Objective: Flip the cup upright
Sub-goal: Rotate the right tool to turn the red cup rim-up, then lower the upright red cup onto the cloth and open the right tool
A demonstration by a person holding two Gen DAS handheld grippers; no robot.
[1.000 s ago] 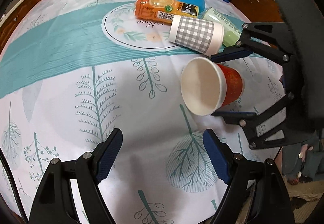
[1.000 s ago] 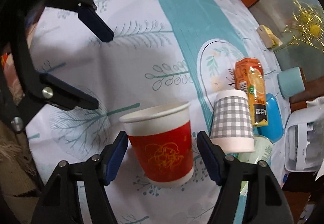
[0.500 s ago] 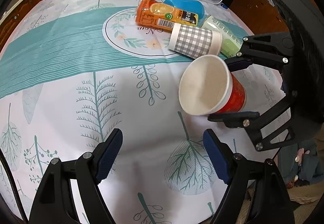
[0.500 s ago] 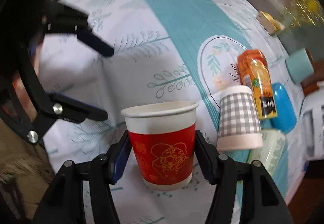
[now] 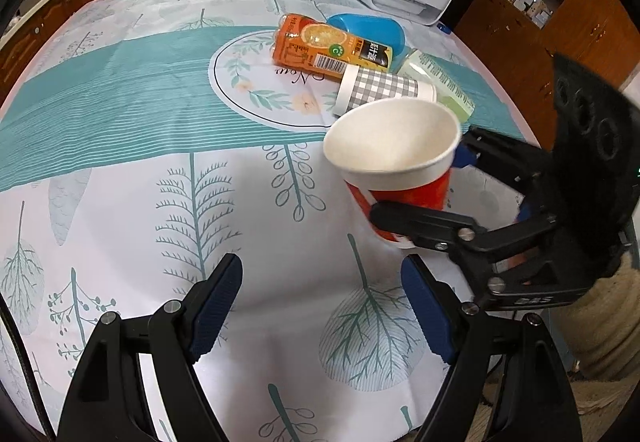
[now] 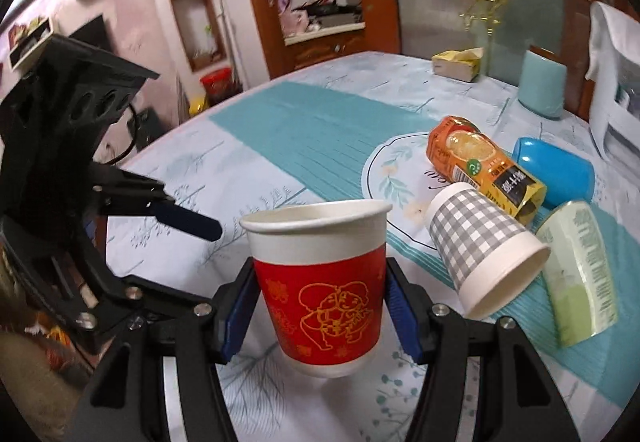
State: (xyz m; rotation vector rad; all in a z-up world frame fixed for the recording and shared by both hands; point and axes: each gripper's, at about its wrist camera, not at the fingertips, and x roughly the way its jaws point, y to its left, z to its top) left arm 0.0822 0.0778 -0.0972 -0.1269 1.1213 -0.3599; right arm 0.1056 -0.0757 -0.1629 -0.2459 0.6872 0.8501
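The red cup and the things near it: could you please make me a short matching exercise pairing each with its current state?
Things:
1. red cup
2. checked cup
3. juice bottle
4. left gripper

States:
A. on its side, mouth facing the right wrist camera
B. open, holding nothing
C. mouth up, held between the right gripper's fingers
D. on its side between the checked cup and the blue cup

Pairs: 1-C, 2-A, 3-D, 4-B
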